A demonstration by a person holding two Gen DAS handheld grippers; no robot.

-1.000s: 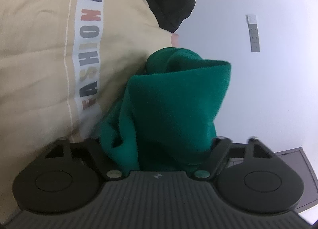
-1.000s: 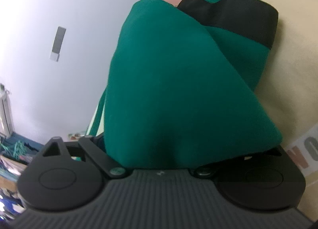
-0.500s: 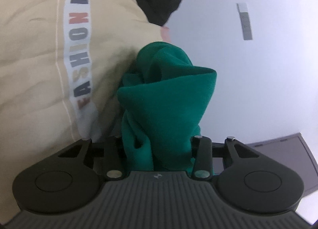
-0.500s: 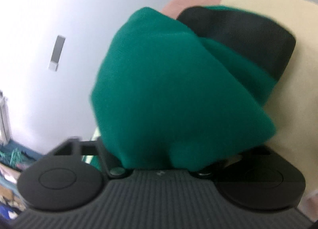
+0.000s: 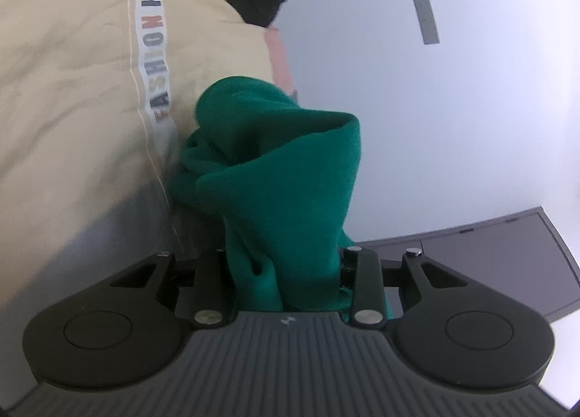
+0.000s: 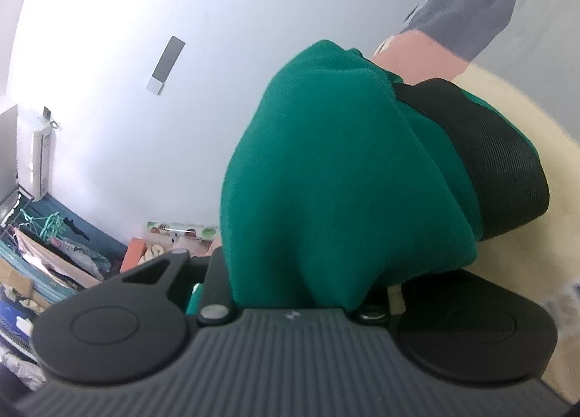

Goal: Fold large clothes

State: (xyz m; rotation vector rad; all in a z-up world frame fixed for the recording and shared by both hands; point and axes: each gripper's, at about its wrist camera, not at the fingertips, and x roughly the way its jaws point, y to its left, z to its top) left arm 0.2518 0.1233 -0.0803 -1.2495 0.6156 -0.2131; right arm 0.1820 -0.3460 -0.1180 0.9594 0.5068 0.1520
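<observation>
A green garment (image 5: 286, 181) is bunched in my left gripper (image 5: 286, 272), which is shut on it; the cloth hides the fingertips. In the right wrist view the same green garment (image 6: 326, 181), with a black ribbed band (image 6: 489, 163), fills my right gripper (image 6: 297, 286), which is shut on it with its fingers hidden. Both grippers hold the cloth up in the air, tilted toward the wall and ceiling, close to the person's beige sweatshirt (image 5: 72, 91).
The person's beige sweatshirt with a lettered stripe (image 5: 152, 47) is at the left. A dark cabinet (image 5: 507, 254) stands at lower right. Cluttered boxes and bags (image 6: 54, 265) lie low at left in the right wrist view. A grey sleeve and arm (image 6: 471, 11) are above.
Both grippers' jaws have closed tighter on the green cloth. The cameras have tilted, and the cloth has bunched more narrowly in the left gripper.
</observation>
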